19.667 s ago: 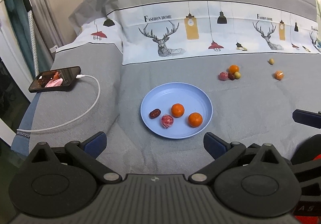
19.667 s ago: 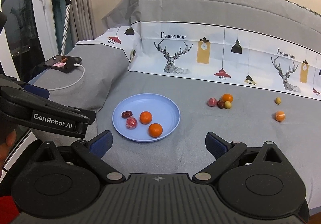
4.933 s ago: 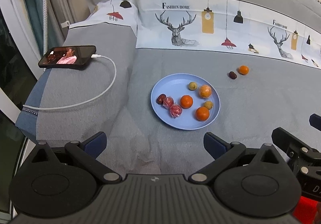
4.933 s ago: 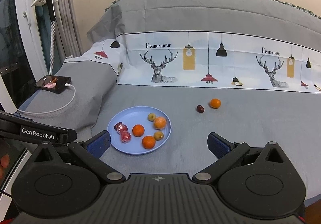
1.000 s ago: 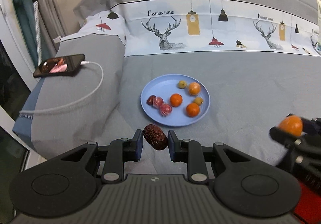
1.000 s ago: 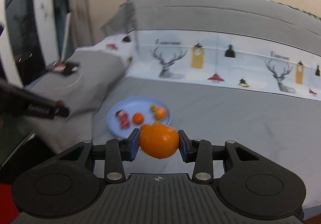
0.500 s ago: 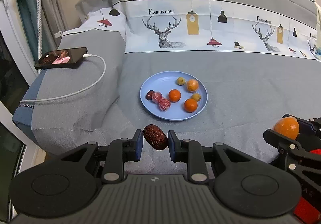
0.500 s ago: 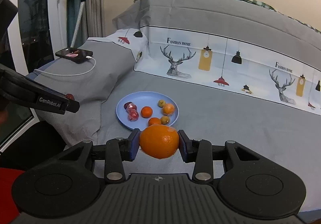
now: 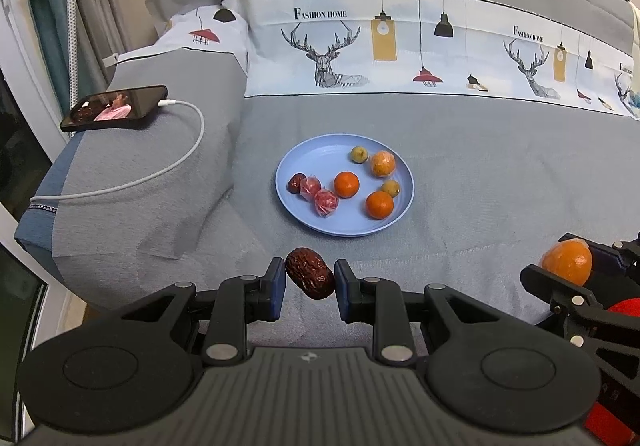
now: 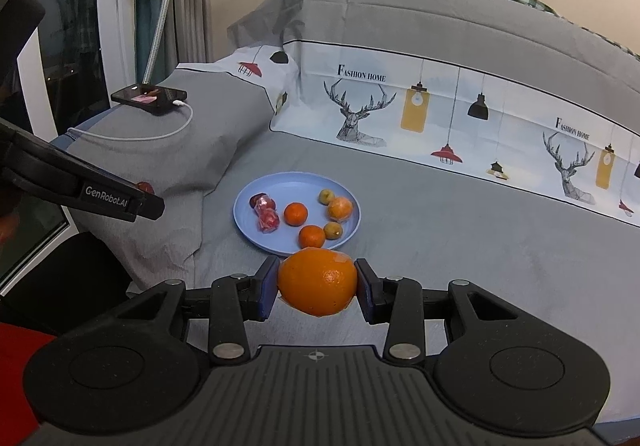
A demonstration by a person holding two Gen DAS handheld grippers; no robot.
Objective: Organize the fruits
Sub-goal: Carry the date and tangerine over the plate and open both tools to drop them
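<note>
A light blue plate (image 9: pixel 296 160) (image 10: pixel 244 206) lies on the grey bedspread and holds several fruits: small oranges, two yellow-green ones, a dark date and two pink wrapped pieces. My left gripper (image 9: pixel 310 280) is shut on a wrinkled dark red date (image 9: pixel 309 279), held in the air on the near side of the plate. An orange (image 10: pixel 317 282) (image 9: pixel 567 261) sits pinched in my right gripper (image 10: pixel 317 284), just short of the plate's near rim. In the right wrist view the left gripper's black finger (image 10: pixel 120 200) reaches in from the left.
A phone (image 9: pixel 114 113) (image 10: pixel 150 96) with a white charging cable (image 9: pixel 176 166) rests on the raised grey fold at the left. A deer-print pillow band (image 9: pixel 400 46) runs across the back. The bed's left edge drops off beside a window frame (image 10: pixel 116 26).
Both grippers have kept their grips on the date and the orange. The views have shifted only slightly; the plate sits a little farther off than a second ago.
</note>
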